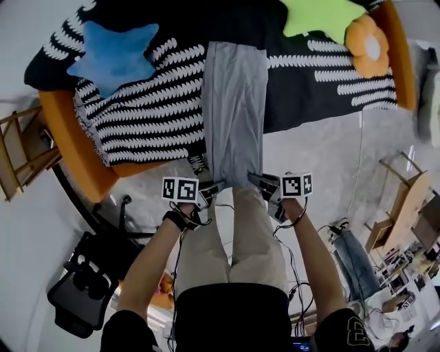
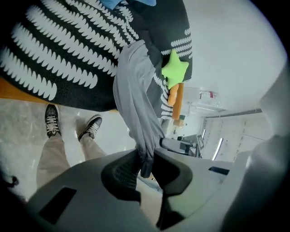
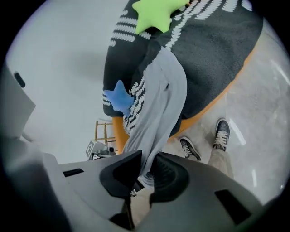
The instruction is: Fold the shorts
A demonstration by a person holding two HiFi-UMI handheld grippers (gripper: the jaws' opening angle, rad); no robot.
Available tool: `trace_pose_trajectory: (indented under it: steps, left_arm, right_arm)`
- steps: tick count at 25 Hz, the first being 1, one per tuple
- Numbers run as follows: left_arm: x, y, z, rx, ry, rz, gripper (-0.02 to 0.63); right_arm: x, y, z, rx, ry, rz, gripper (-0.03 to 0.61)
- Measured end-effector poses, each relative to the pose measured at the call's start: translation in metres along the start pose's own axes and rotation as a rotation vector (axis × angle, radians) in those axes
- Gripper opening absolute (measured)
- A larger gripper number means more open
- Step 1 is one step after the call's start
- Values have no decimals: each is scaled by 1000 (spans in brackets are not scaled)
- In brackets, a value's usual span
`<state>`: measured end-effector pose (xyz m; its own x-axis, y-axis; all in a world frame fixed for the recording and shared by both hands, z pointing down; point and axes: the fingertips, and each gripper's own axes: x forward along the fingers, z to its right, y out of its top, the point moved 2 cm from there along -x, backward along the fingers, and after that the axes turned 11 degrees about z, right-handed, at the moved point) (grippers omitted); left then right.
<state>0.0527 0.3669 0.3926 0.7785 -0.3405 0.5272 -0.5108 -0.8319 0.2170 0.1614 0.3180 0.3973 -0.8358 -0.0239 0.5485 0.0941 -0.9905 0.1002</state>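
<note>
Both forearms outstretched, left gripper (image 1: 212, 188) and right gripper (image 1: 258, 180) tilted down, each clamped on grey shorts (image 1: 234, 103)

The shorts (image 1: 234, 103) take a strip down the middle of the bed (image 1: 72, 148) and run off its near edge. To their left the black-and-white blanket (image 1: 148, 113) lies bare as far as the blue star cushion (image 1: 113, 55) towards the far left corner. To their right it lies bare up to the green star cushion (image 1: 320, 17) and the orange flower cushion (image 1: 368, 45) at the far right corner. Below the near edge, the person's legs (image 1: 251, 234) fill the floor between the arms. A black chair (image 1: 79, 285) stands off to the left, well apart.
</note>
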Motion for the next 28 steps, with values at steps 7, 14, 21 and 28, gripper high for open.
trace_pose_trajectory:
  steps: [7, 14, 21, 28]
  left_arm:
    - [-17, 11, 13, 25, 9, -80, 66]
    - [-12, 129, 36, 55, -34, -37, 69]
    - [52, 206, 41, -83, -24, 9, 71]
    - [119, 300, 14, -165, 33, 14, 72]
  right_arm:
    - [-2, -2, -16, 178, -6, 8, 67]
    - [47, 103, -43, 133, -33, 44, 69]
    - [67, 200, -13, 214, -50, 20, 71]
    - [112, 290, 46, 361, -64, 26, 72]
